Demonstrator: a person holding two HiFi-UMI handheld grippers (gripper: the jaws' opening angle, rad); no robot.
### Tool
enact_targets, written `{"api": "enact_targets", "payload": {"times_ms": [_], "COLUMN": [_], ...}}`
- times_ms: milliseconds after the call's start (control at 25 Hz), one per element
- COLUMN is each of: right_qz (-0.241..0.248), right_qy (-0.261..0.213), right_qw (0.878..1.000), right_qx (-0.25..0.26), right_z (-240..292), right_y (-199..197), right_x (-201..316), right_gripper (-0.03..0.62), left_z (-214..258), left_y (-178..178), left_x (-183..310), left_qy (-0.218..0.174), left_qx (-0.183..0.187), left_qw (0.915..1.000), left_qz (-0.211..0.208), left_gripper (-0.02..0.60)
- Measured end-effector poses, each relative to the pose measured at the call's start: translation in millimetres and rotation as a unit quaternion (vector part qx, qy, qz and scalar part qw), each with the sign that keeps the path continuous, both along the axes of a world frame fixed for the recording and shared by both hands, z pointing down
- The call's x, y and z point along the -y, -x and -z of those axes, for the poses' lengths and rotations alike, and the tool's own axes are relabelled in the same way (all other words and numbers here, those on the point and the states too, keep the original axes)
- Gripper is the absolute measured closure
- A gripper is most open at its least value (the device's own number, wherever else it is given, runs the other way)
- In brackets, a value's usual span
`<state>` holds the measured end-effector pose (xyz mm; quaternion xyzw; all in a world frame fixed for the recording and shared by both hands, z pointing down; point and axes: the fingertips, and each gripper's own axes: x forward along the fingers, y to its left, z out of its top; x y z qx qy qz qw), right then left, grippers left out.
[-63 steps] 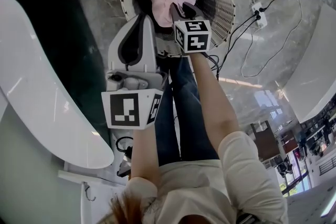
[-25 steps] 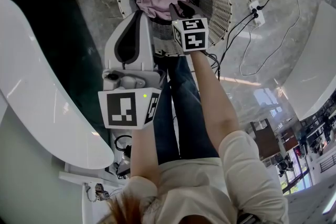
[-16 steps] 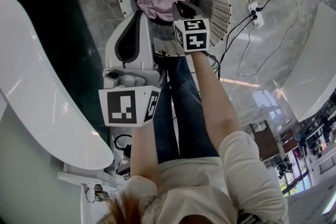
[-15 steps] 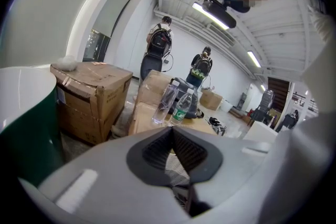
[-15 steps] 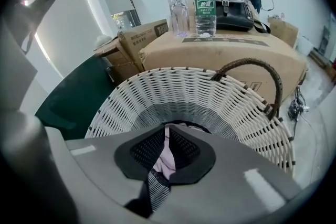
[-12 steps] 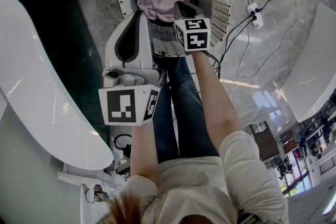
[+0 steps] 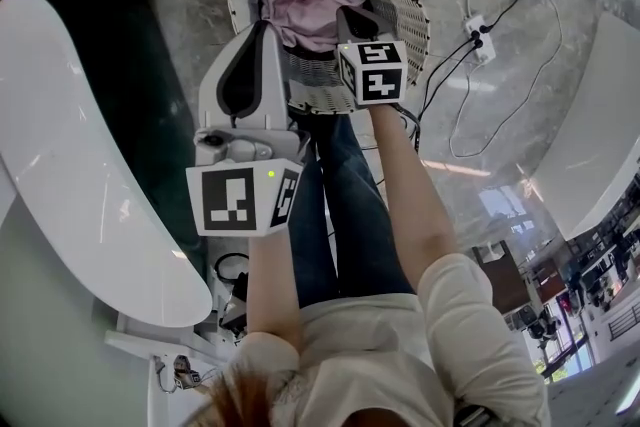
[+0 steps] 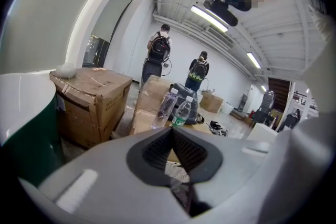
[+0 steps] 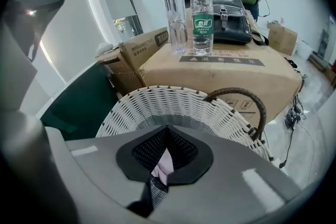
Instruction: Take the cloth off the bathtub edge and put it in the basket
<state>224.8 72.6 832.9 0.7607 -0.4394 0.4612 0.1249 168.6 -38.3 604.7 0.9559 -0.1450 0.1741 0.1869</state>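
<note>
Pink cloth [image 7: 315, 0] in the white wicker basket [image 7: 418, 20], both grippers closed.
Head view: the cloth lay bunched inside the basket, near the white bathtub [image 7: 70, 165]; the right gripper [image 7: 352, 15] hung over the basket, with the left gripper [image 7: 263, 30] beside it. Left gripper view: jaws together, empty. Right gripper view: jaws had just been closing and met on nothing, with the cloth visible beyond them in the basket.

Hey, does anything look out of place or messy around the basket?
Nothing stands out. The cloth lies bunched inside the basket, within its rim, and the basket stands upright on the floor.
</note>
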Motion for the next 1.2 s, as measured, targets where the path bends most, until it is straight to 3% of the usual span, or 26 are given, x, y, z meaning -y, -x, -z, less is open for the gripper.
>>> {"api": "enact_targets", "payload": {"times_ms": [600, 1040, 1200], "right_qz": [-0.018, -0.049, -0.04], "right_qy": [-0.091, -0.166, -0.181], "right_qw": [0.992, 0.978, 0.975], "right_qx": [-0.081, -0.114, -0.125], "right_z": [150.8, 286.1, 329.4], "right_y": [-39.7, -43.1, -41.5], "right_x": [10.5, -1.6, -9.1], "right_gripper": [0.597, 0.597, 0.597], "left_z": [83.4, 168.7, 201.3], "left_y": [-3.8, -8.8, -4.6], "left_x": [17.5, 2.9, -1.6], "left_qy": [-0.042, -0.067, -0.071], "left_qx": [-0.042, -0.085, -0.101], "left_qw": [0.998, 0.9942, 0.9924], "left_qz": [0.023, -0.003, -0.005], "left_gripper": [0.532, 0.532, 0.532]}}
